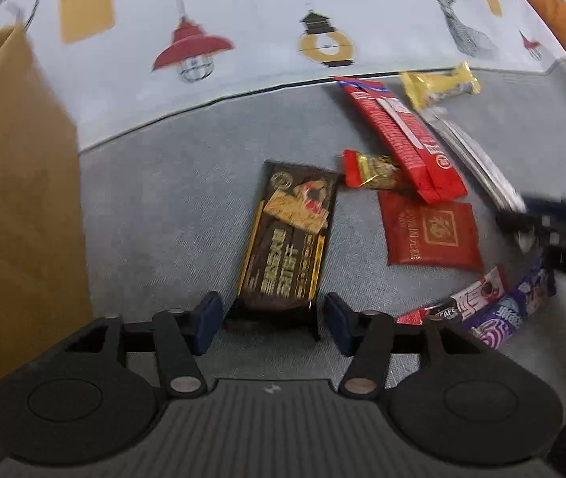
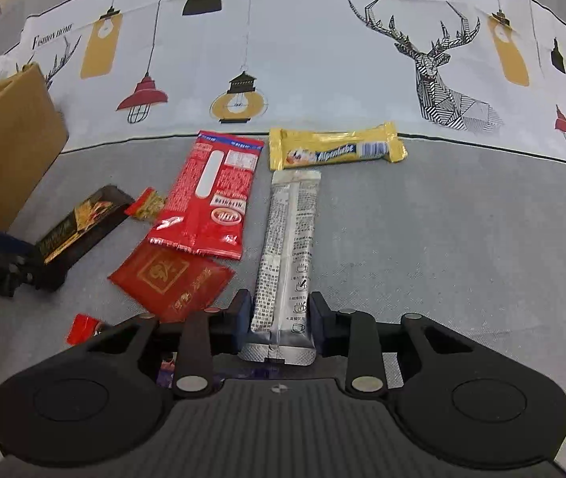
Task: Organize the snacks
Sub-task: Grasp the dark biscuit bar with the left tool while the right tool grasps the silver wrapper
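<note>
Snacks lie on a grey cloth. My left gripper (image 1: 271, 320) is open, its pads on either side of the near end of a dark brown and gold bar (image 1: 289, 235), which also shows in the right wrist view (image 2: 80, 227). My right gripper (image 2: 281, 318) is shut on the near end of a silver sachet (image 2: 289, 255), seen blurred in the left wrist view (image 1: 478, 159). Between them lie a long red packet (image 2: 211, 199), a flat red pouch (image 2: 171, 279), a small red-gold candy (image 2: 145, 205) and a yellow Alpenliebe stick (image 2: 334, 147).
A brown paper bag (image 1: 12, 207) stands at the left, also in the right wrist view (image 2: 8, 139). A coffee stick (image 1: 454, 302) and a purple packet (image 1: 510, 314) lie at the near right. A printed white cloth (image 2: 303, 63) covers the far side.
</note>
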The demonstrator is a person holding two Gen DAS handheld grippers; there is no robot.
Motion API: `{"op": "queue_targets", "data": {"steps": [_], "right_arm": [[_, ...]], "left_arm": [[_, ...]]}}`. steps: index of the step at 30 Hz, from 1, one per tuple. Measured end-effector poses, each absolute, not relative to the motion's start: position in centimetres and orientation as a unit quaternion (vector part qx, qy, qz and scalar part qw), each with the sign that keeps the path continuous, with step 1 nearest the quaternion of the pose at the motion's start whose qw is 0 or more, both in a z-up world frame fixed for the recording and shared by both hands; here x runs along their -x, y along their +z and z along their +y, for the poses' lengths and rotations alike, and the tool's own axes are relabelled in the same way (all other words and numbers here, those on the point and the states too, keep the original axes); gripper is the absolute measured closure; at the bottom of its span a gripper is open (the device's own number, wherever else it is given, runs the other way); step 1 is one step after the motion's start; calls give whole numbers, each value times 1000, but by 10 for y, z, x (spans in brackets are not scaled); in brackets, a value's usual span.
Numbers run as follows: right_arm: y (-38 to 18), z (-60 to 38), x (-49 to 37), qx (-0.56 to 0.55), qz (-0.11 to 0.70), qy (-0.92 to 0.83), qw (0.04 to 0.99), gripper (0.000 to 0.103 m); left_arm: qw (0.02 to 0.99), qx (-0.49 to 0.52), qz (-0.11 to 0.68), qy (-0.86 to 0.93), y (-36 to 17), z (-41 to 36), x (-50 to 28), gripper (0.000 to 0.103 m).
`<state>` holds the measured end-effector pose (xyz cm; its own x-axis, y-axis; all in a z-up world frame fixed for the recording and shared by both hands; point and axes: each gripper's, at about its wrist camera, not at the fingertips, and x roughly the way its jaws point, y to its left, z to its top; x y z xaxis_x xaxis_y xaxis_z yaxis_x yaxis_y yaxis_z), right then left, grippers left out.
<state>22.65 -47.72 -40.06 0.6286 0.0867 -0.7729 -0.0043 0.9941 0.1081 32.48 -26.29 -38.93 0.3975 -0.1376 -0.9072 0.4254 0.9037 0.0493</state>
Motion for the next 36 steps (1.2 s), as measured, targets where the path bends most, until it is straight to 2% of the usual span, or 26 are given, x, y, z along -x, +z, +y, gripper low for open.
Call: {"op": "queue_targets", "data": {"steps": [1, 2, 5, 7, 9, 11, 13, 15, 17, 18, 19, 20, 21, 31, 36], "right_arm": [[-399, -479, -231, -50, 424, 23, 904, 68], [-399, -480, -234, -56, 417, 21, 907, 68], [-402, -488, -250, -86, 409, 14, 908, 68], [-409, -490, -258, -91, 420, 1, 903, 58], [-412, -491, -262, -102, 419, -1, 902, 54], [-413, -486, -265, -93, 422, 2, 902, 45], [-414, -480, -266, -82, 423, 12, 902, 29], [-415, -476, -267, -75, 423, 18, 903, 23], [-416, -474, -267, -71, 422, 20, 904, 23], [-416, -475, -266, -74, 421, 20, 904, 24], [-416, -477, -266, -78, 420, 18, 904, 37], [-415, -477, -265, -73, 419, 9, 905, 54], [-414, -477, -265, -63, 416, -1, 907, 78], [-403, -483, -256, -109, 412, 22, 904, 80], [-379, -482, -235, -122, 372, 30, 920, 82]], "left_arm": [[824, -148, 521, -169, -390, -266, -327, 18], [822, -153, 523, -167, -391, -271, -330, 15], [823, -143, 523, -167, -391, -281, -343, 15], [823, -133, 528, -159, -396, -285, -352, 15], [825, -119, 531, -154, -400, -287, -358, 14], [828, -111, 529, -153, -400, -286, -360, 14], [832, -103, 524, -148, -399, -283, -360, 20], [838, -95, 519, -142, -397, -279, -360, 31], [841, -92, 514, -146, -393, -277, -358, 57], [840, -93, 514, -147, -391, -277, -358, 58], [838, -92, 517, -148, -390, -276, -357, 59], [834, -90, 523, -148, -389, -275, -357, 59], [832, -89, 528, -146, -388, -274, -356, 60], [836, -95, 521, -142, -347, -256, -320, 60], [840, -74, 518, -141, -329, -245, -301, 60]]}}
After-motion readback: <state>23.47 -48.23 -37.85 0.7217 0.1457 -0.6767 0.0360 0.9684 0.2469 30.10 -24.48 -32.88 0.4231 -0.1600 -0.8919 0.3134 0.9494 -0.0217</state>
